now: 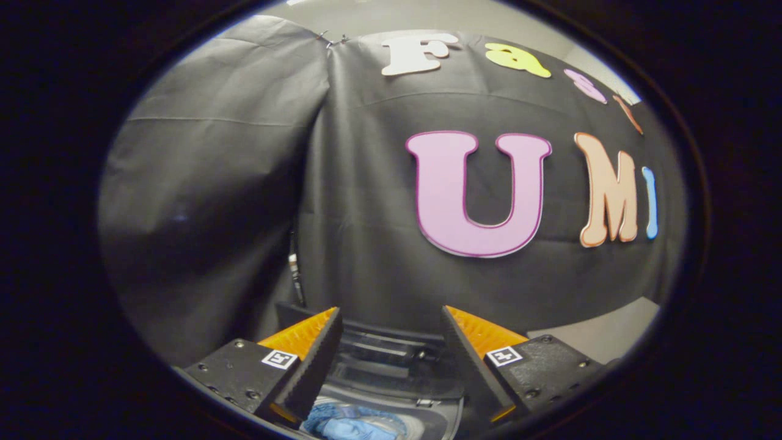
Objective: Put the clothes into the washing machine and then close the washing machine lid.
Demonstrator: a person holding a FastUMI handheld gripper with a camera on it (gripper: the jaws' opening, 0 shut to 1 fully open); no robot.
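My gripper [391,321] is open, its two fingers spread wide with nothing between them. Below and between the fingers lies the dark top of the washing machine [391,360], its lid raised at the back. Blue clothes [354,421] sit inside the machine's opening, just under the left finger. The gripper is held well above the machine, facing the booth's black wall.
The black cloth wall rises close behind the machine. A thin cable or rod [295,269] hangs along the seam of the cloth behind the left finger. A strip of pale floor or wall [605,333] shows beyond the right finger.
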